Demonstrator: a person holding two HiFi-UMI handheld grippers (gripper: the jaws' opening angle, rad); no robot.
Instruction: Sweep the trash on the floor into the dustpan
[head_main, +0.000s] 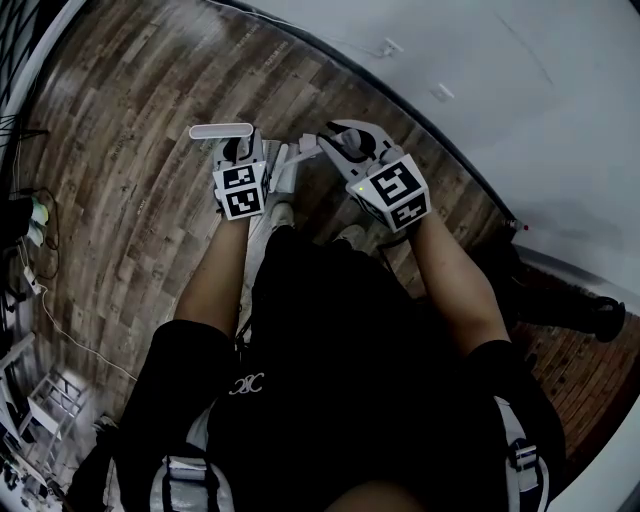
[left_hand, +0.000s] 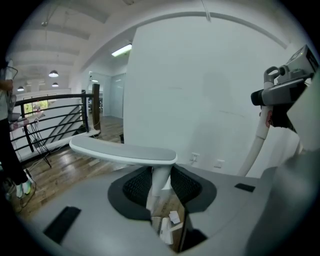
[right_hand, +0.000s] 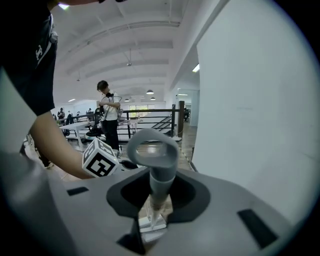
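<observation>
My left gripper (head_main: 240, 160) is shut on the stem of a tall white handle with a flat bar top (head_main: 222, 131). Seen from the left gripper view, that bar (left_hand: 125, 150) lies crosswise above my left gripper (left_hand: 160, 197), and small white paper scraps (left_hand: 172, 218) lie on the wood floor far below. A grey handle ending in a loop (head_main: 350, 140) is clamped in my shut right gripper (head_main: 352, 158). The loop (right_hand: 152, 149) rises above my right gripper (right_hand: 152, 202) in the right gripper view, with a white piece (right_hand: 152, 223) under it. Both tool heads are hidden.
A white wall (head_main: 500, 70) with outlets (head_main: 440, 93) runs along the wood floor (head_main: 130, 170) ahead. Cables (head_main: 45, 280) and clutter lie at the left. A black object (head_main: 600, 318) sits at the right. A railing (left_hand: 50, 115) and a standing person (right_hand: 107, 117) are farther off.
</observation>
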